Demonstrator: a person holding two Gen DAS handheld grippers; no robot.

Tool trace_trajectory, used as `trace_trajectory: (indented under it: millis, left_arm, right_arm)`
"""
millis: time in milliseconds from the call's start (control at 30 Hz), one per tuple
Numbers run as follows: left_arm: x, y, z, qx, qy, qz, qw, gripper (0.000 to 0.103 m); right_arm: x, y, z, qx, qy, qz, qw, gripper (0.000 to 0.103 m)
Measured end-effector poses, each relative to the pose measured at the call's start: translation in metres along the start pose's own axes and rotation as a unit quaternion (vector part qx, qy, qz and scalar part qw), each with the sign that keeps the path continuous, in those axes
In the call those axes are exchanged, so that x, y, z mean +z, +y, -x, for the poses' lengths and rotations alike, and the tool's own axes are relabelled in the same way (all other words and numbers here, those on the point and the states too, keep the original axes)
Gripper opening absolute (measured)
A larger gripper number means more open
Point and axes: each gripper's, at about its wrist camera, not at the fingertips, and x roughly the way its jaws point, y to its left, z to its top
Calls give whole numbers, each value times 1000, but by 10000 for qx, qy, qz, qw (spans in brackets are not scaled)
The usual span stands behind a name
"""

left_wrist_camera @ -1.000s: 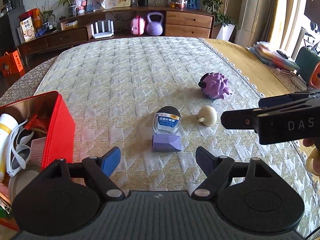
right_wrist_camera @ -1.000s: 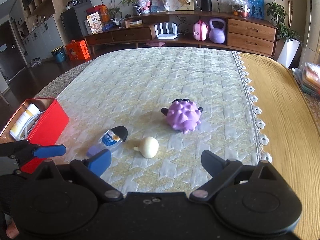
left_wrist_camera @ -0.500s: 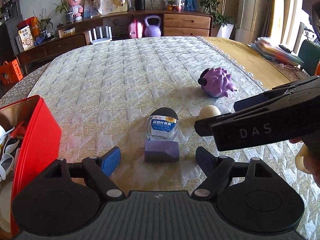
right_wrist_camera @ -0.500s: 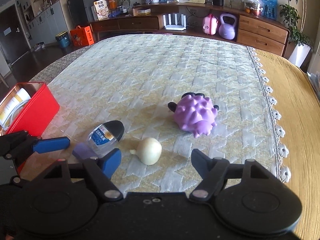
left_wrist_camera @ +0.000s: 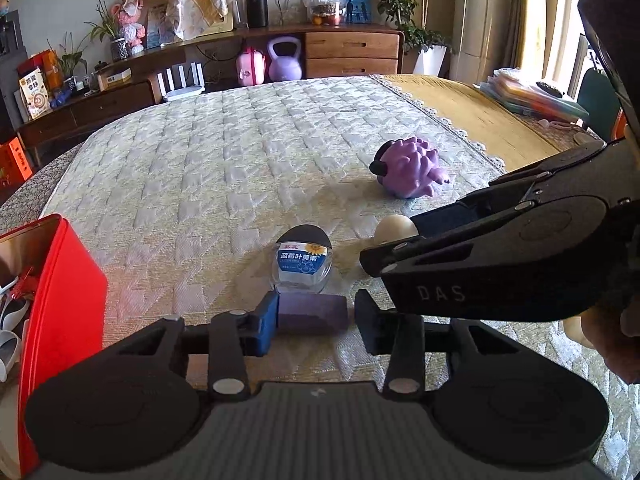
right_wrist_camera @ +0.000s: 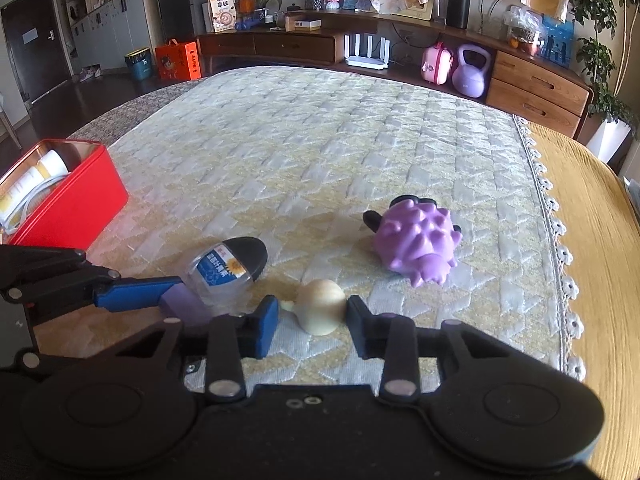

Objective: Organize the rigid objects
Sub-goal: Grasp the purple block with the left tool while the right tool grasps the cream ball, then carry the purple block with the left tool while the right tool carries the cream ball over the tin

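The left hand-held gripper (left_wrist_camera: 316, 322) brackets the purple block (left_wrist_camera: 312, 314), fingers narrowed but one not quite touching. The right hand-held gripper (right_wrist_camera: 312, 320) sits close around the cream garlic-shaped toy (right_wrist_camera: 320, 306), seemingly just touching. Just beyond the block lies a small clear bottle (left_wrist_camera: 303, 262), touching it; lifting could roll it. Farther off sits the purple spiky toy (right_wrist_camera: 414, 242). The red tin (right_wrist_camera: 68, 204) waits at left.

Across the top of your view runs a long wooden sideboard (right_wrist_camera: 400, 46) with drawers at the right. At upper left you see a dark door (right_wrist_camera: 34, 36) and dark floor (right_wrist_camera: 104, 96). Daylight enters at your upper right by the curtains (left_wrist_camera: 560, 16).
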Motion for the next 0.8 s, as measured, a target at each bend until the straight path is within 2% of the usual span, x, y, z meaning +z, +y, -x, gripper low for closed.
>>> trace_trajectory:
  millis: [400,800]
  left_arm:
    - [-2,14,16,4,164,236,9996,35]
    - [-3,28,68,-90,74,374,9992,35]
  right_arm:
    - [-6,5,19,-25,-31,-225,9997,36]
    - [-11,26,72,14,-163,-393,9991,36]
